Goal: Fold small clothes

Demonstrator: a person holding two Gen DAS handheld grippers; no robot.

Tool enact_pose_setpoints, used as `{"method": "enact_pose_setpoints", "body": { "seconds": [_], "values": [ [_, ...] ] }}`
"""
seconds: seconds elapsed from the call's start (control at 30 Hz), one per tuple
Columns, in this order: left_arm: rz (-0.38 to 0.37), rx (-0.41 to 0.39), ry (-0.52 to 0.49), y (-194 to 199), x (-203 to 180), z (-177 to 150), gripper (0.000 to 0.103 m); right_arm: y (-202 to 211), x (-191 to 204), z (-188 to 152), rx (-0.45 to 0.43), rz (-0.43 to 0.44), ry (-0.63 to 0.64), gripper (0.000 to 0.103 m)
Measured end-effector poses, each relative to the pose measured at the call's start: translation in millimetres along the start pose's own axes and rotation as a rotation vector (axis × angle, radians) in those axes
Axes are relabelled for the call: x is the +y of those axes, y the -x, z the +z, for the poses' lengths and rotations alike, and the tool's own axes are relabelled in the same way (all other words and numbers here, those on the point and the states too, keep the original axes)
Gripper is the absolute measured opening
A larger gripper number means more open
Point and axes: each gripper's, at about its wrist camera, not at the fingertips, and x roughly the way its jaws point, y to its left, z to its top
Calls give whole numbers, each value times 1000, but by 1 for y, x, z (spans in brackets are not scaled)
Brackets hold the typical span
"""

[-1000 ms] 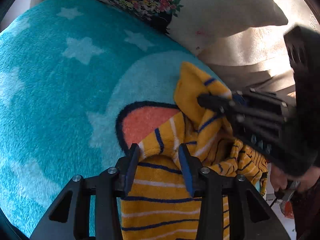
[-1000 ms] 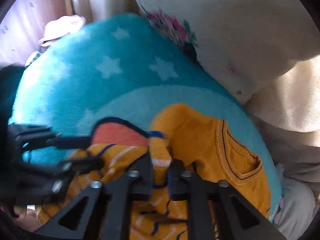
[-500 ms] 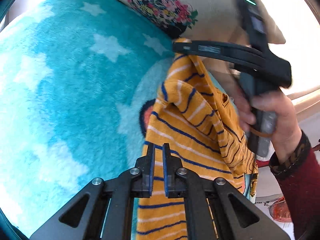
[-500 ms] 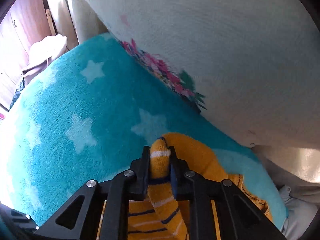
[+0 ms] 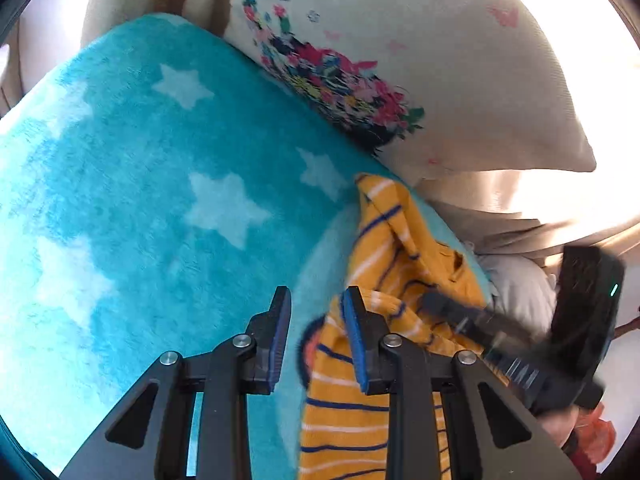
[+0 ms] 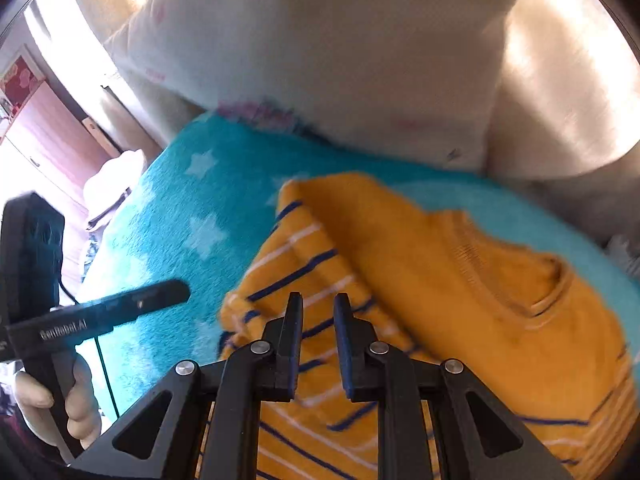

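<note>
A mustard sweater [image 6: 420,264] with blue and white stripes lies on the teal star blanket [image 5: 160,200], its neckline to the right and a striped sleeve folded over the body. My left gripper [image 5: 316,312] hangs at the sweater's [image 5: 380,264] left edge. Its jaws are opening, and only blanket and the sweater's edge show between them, unpressed. My right gripper [image 6: 319,312] hovers over the striped sleeve; its jaws are closing with a gap, and the pads grip no cloth. In the left wrist view it shows blurred at the right. A hand [image 6: 60,400] holds the left gripper.
A cream pillow [image 5: 460,80] with a flower print leans against the blanket's far edge, also seen as the pillow [image 6: 320,60] in the right wrist view. Beige cushions sit to the right. A wooden cabinet [image 6: 48,128] stands far left. The blanket stretches leftward.
Half a second ago both grippers were shut on the lifted sweater. Both have let go, and the sweater now lies on the blanket. My left gripper has shifted left, off the cloth.
</note>
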Motion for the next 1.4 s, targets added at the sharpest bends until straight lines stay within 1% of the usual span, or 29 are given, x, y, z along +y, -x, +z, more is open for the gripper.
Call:
{"method": "enact_pose_setpoints", "body": {
  "seconds": [0.07, 0.1, 0.17, 0.23, 0.3, 0.33, 0.37, 0.43, 0.47, 0.5, 0.53, 0.57, 0.63, 0.7, 0.73, 0.77, 0.8, 0.83, 0.9, 0.97, 1.0, 1.03, 1.1, 1.17, 1.2, 1.23, 1.27, 1.3, 1.4],
  "values": [
    [1, 5, 11, -1, 2, 2, 25, -27, 11, -22, 90, 82, -9, 17],
    [1, 9, 9, -3, 1, 2, 25, -33, 18, -31, 122, 90, 9, 16],
    [-9, 14, -3, -8, -7, 3, 25, -43, 30, -57, 195, 75, 78, 17],
    [-20, 17, -30, -16, -16, 1, 26, -32, 33, -75, 199, 72, 131, 16],
    [-10, 30, -61, -28, -23, -3, 26, -15, 23, -78, 195, 90, 99, 16],
    [-2, 43, -65, -34, -24, -5, 26, -2, 14, -74, 164, 89, 64, 16],
    [5, 61, -61, -39, -23, -8, 25, 8, 7, -69, 128, 62, 46, 17],
    [2, 95, -41, -46, -19, -18, 24, 29, -3, -50, 25, -31, 57, 19],
    [-6, 105, -32, -46, -18, -24, 24, 35, -4, -38, -16, -66, 70, 23],
    [-7, 113, -25, -49, -16, -28, 23, 37, -1, -27, -38, -75, 81, 37],
    [-4, 113, -24, -50, -16, -32, 22, 35, 3, -18, -53, -72, 94, 50],
    [-7, 97, -25, -49, -15, -34, 21, 31, 8, -9, -64, -69, 116, 53],
    [-13, 92, -8, -47, -14, -35, 21, 11, 29, 8, -44, -60, 192, 55],
    [-22, 90, 12, -44, -9, -36, 20, -9, 41, 17, -7, -86, 264, 55],
    [-27, 88, 20, -41, -6, -36, 20, -22, 48, 17, 15, -132, 320, 35],
    [-30, 85, 25, -40, -5, -37, 20, -35, 51, 18, 48, -204, 374, 8],
    [-31, 82, 26, -35, 0, -38, 19, -45, 51, 23, 66, -253, 393, 4],
    [-31, 77, 27, -33, 2, -39, 18, -49, 44, 30, 53, -298, 377, 4],
    [-30, 69, 29, -32, 6, -40, 18, -51, 21, 48, 23, -359, 304, 4],
    [-20, 59, 22, -29, 6, -42, 18, -55, 0, 62, -4, -467, 232, 4],
    [-13, 56, 17, -31, 2, -46, 18, -53, -11, 65, 3, -470, 199, 4],
    [-7, 52, 13, -30, -3, -51, 18, -49, -15, 66, 2, -441, 175, 4],
    [10, 37, 14, -20, -6, -56, 18, -14, -26, 55, -54, -351, 134, 4],
    [19, 1, 10, -1, -11, -63, 18, 29, -45, 35, -85, -304, 109, 13],
    [35, -24, 1, 12, -13, -69, 18, 49, -58, 20, -90, -281, 82, 26],
    [53, -47, -6, 24, -17, -76, 18, 74, -80, -2, -101, -254, 37, 40],
    [70, -69, -5, 37, -19, -83, 18, 90, -98, -22, -106, -243, -5, 45],
    [80, -88, 6, 48, -20, -87, 19, 105, -120, -40, -106, -237, -53, 47],
    [105, -133, 60, 75, -27, -109, 23, 141, -172, -98, -83, -244, -149, 48]
  ]
}}
